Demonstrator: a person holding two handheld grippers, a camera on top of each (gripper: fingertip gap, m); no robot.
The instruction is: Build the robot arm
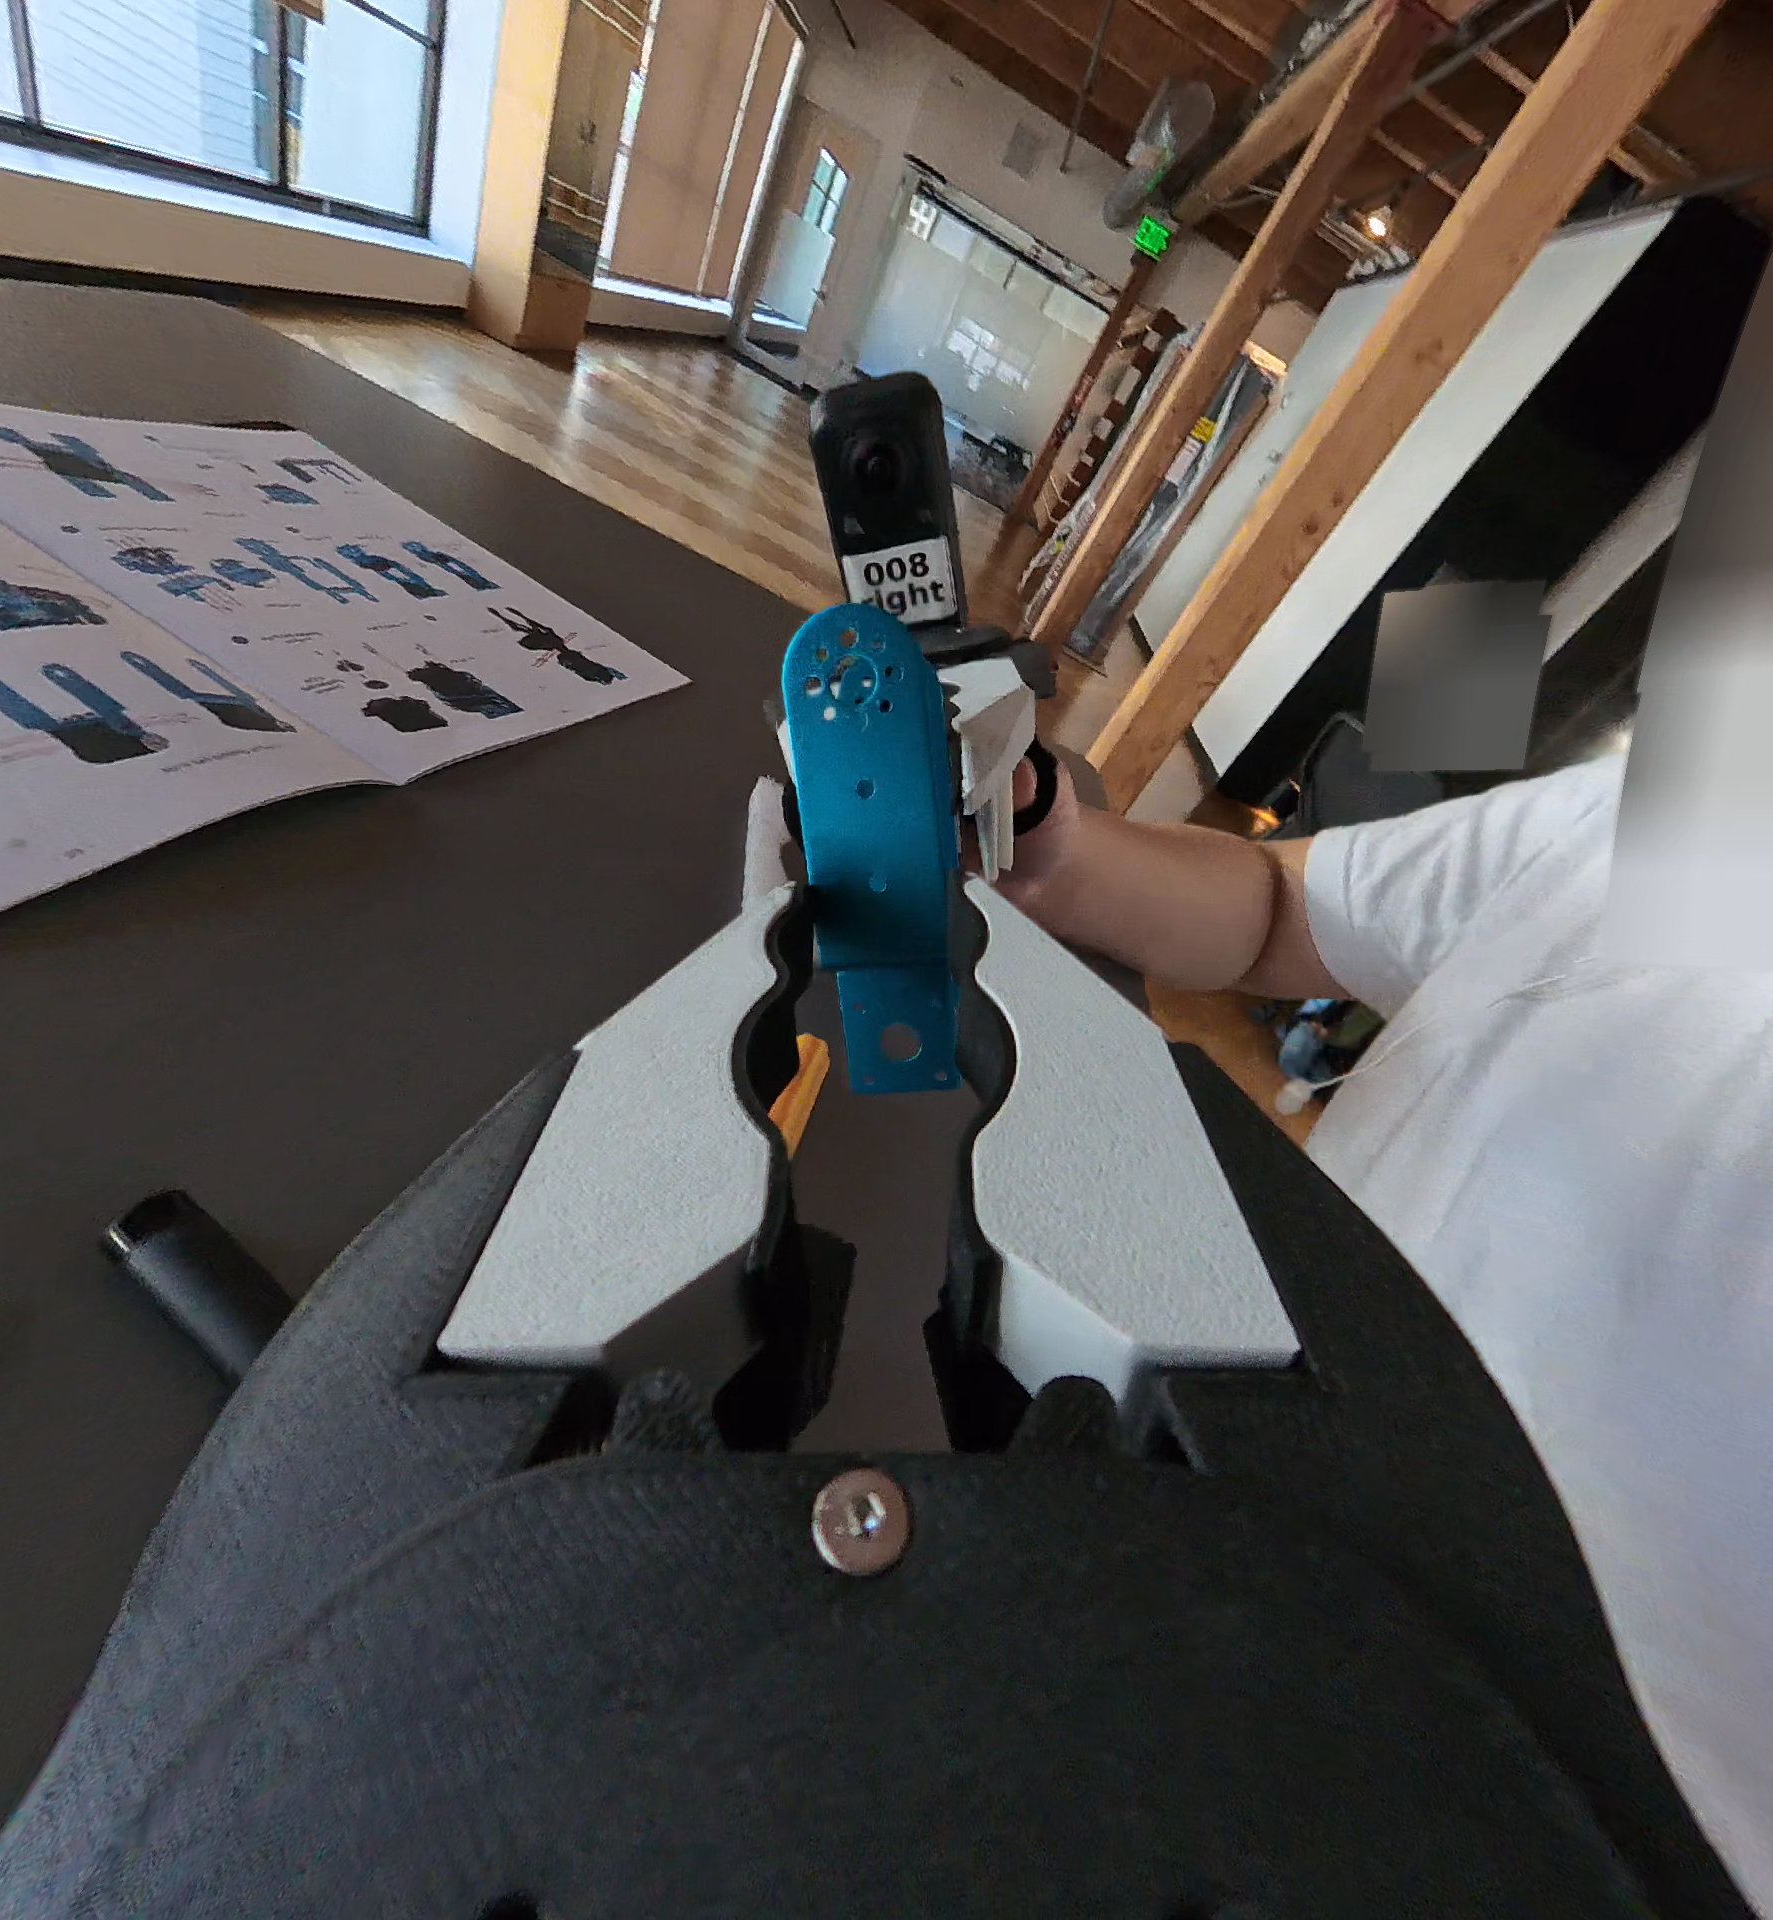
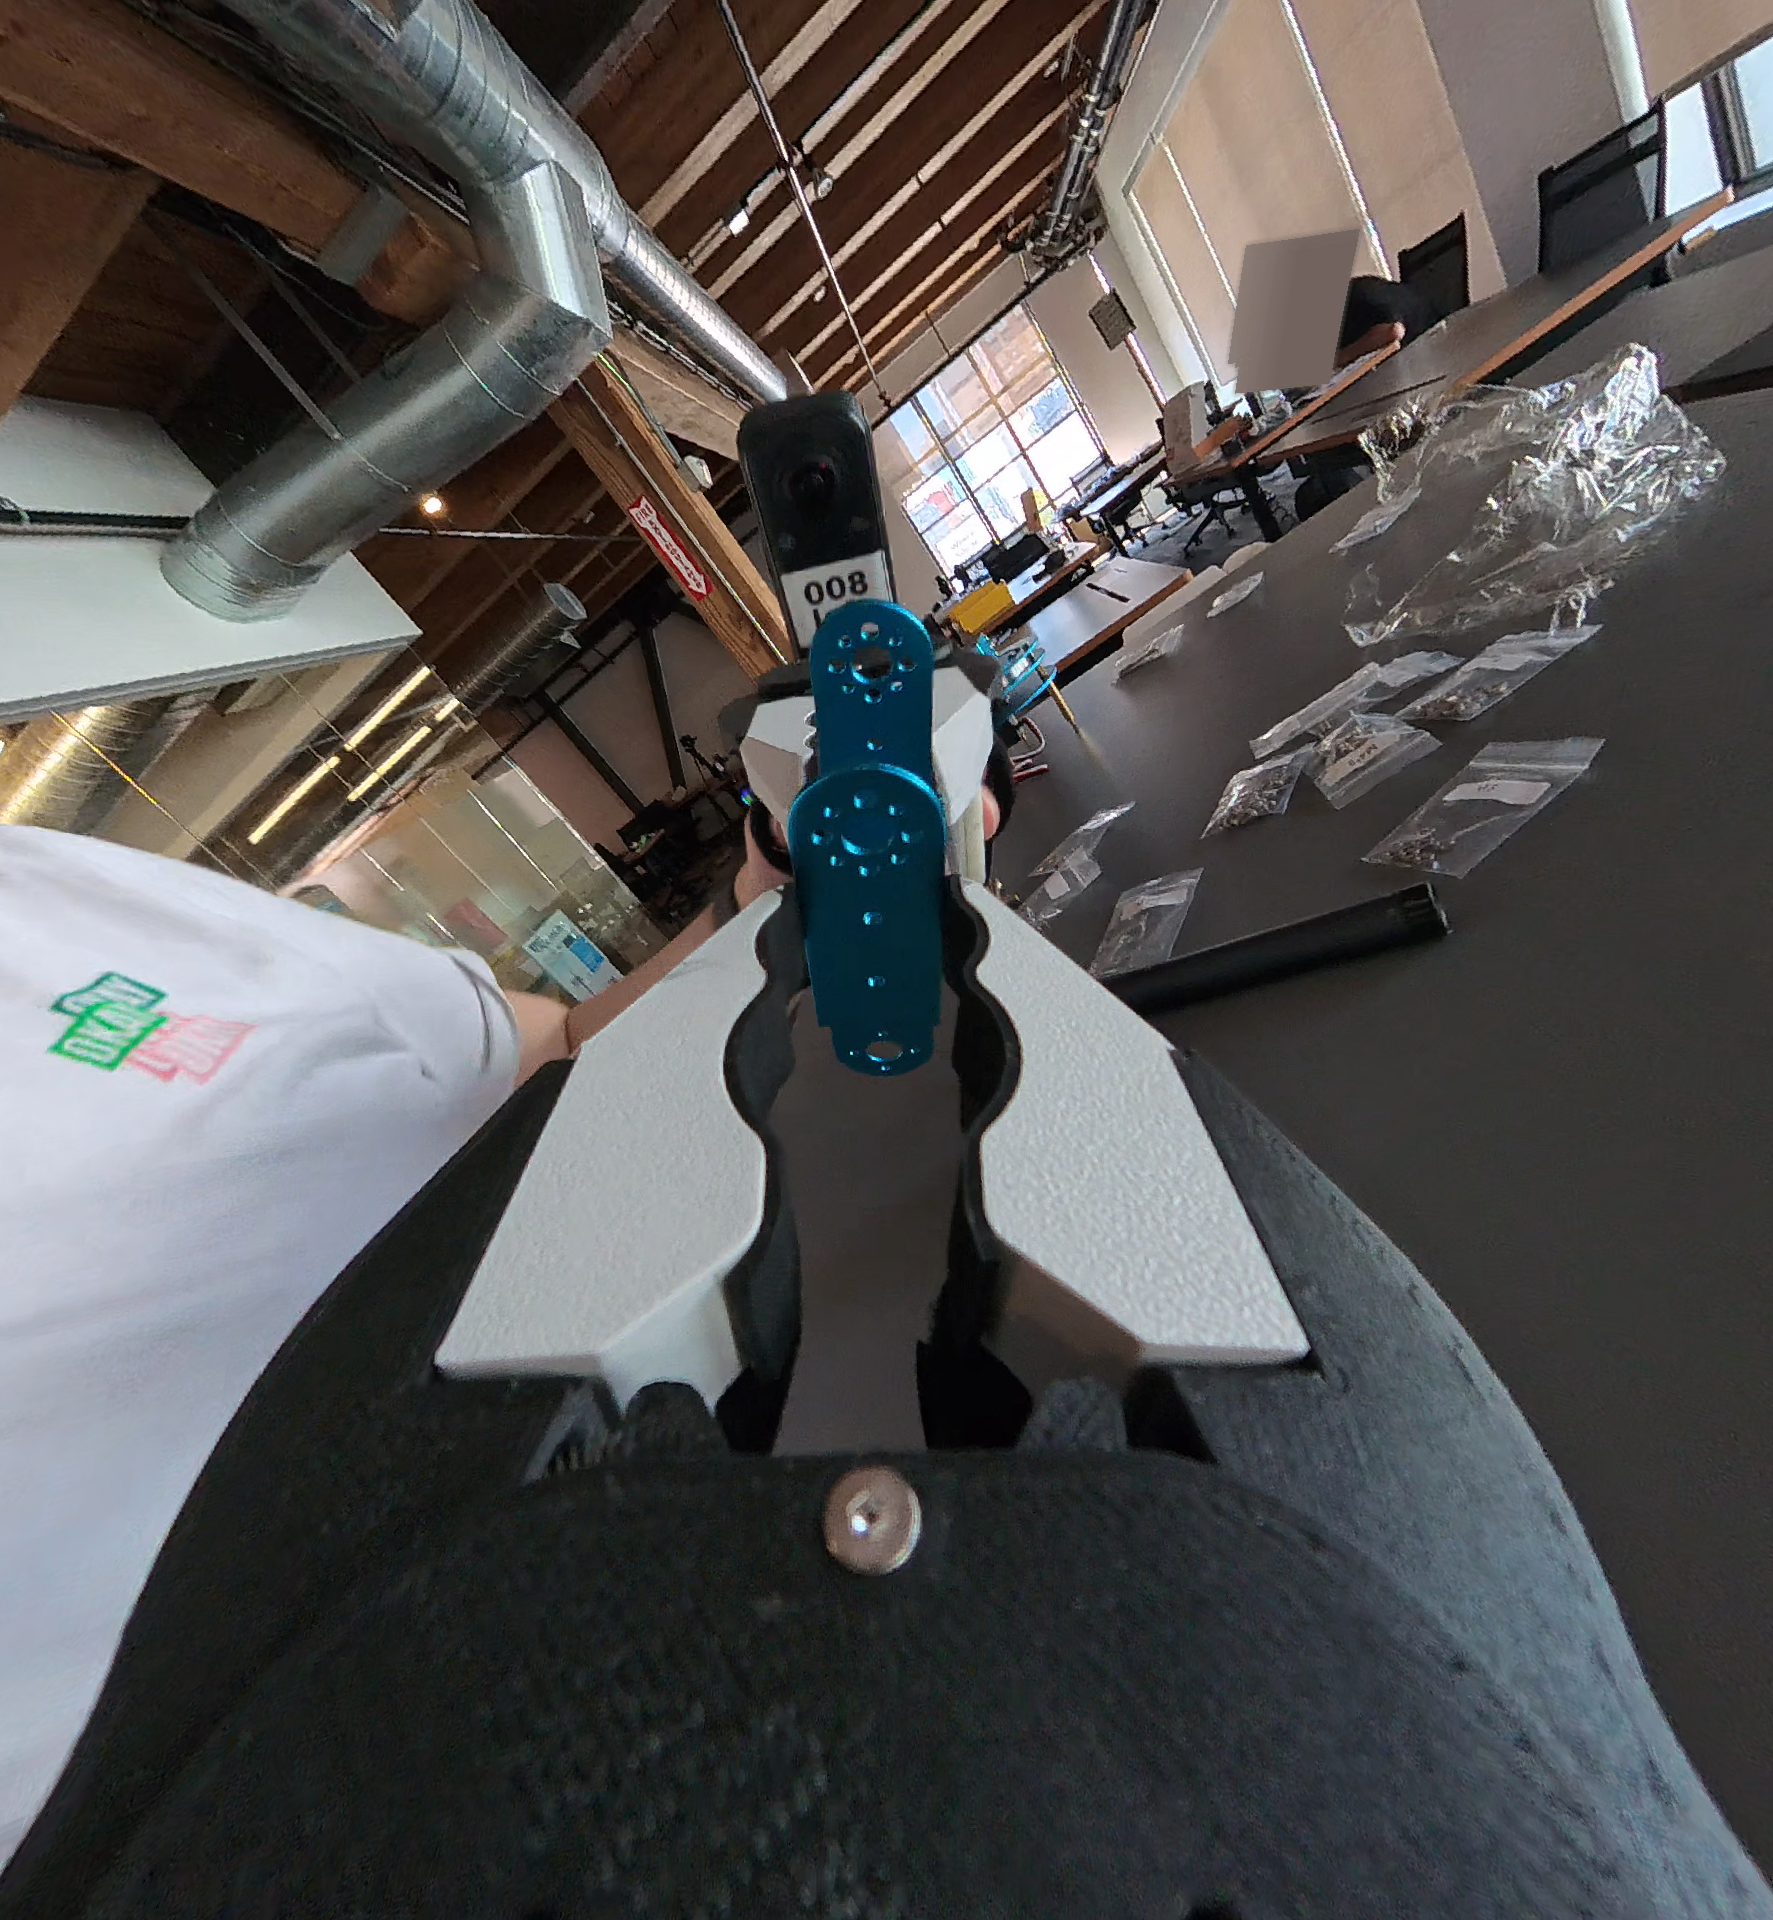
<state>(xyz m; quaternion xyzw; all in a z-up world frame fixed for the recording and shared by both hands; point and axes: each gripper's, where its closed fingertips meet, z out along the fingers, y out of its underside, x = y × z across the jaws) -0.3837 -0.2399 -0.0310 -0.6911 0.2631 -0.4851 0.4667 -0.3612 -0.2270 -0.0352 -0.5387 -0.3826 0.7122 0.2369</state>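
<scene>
Both hand-held grippers — left (image 1: 877, 914), right (image 2: 871, 935) — clamp blue brackets (image 1: 871, 790) mid-frame, above the counter (image 1: 362, 987) — parts not visibly joined.

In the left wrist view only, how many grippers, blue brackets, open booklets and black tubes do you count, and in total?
Grippers: 2, left gripper and right gripper
Blue bracket: 1
Open booklet: 1
Black tube: 1
Total: 5

A satin blue metal bracket (image 1: 877, 831) is seen between grainy matt white plastic fingers (image 1: 653, 1132), above a smooth matt dark bench (image 1: 425, 1039).
</scene>
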